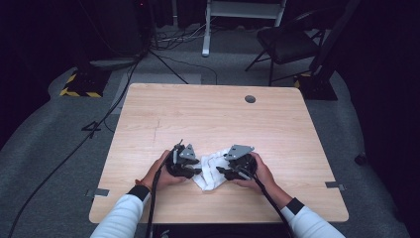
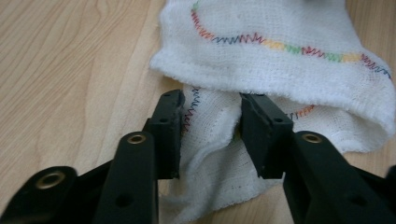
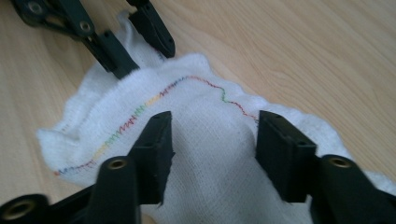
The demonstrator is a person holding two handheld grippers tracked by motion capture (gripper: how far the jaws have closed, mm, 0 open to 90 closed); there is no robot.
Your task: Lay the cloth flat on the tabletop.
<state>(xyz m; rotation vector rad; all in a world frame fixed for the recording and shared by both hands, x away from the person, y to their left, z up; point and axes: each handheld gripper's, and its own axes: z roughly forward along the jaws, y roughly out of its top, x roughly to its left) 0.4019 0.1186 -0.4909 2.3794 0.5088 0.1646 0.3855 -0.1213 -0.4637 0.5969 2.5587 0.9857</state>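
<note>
One white cloth (image 1: 210,170) between two grippers, left gripper (image 1: 194,171) and right gripper (image 1: 221,172).

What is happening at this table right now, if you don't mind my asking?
A person is working a crumpled white cloth on the wooden table with two hand-held grippers. The left gripper has cloth between its jaws, without a clear pinch. The right gripper hovers over the cloth with its jaws open.

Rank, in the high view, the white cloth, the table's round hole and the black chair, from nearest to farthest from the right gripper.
1. White cloth: right under the right gripper.
2. Round hole: at the table's far edge.
3. Black chair: on the floor beyond the table.
</note>
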